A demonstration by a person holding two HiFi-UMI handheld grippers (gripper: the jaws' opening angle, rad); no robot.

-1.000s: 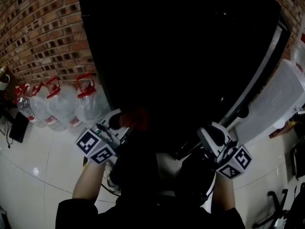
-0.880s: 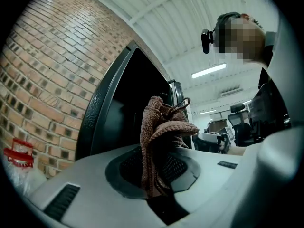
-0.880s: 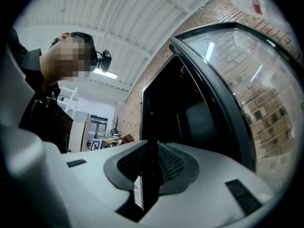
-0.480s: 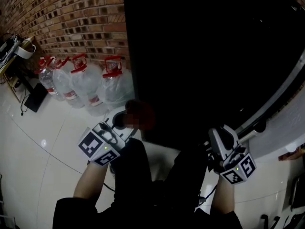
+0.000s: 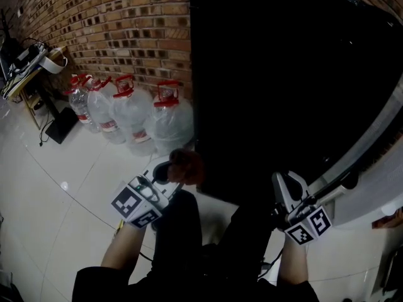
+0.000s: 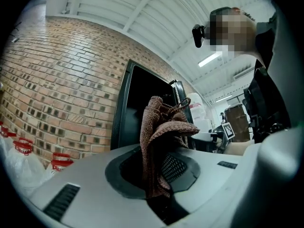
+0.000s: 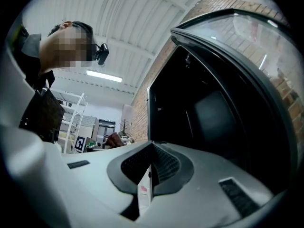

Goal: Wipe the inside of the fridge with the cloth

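We hold both grippers low before our torso, forearms bare, fingers angled up and forward. Left gripper (image 5: 167,172) is clamped tight on the cloth (image 6: 160,136). Right gripper (image 5: 283,182): fingers together, nothing between them.

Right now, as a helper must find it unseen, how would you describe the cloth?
Start at the black fridge against the red brick wall; the left gripper hangs before its left edge. The crumpled reddish-brown terry cloth sticks up from its shut jaws, while the right gripper holds nothing.
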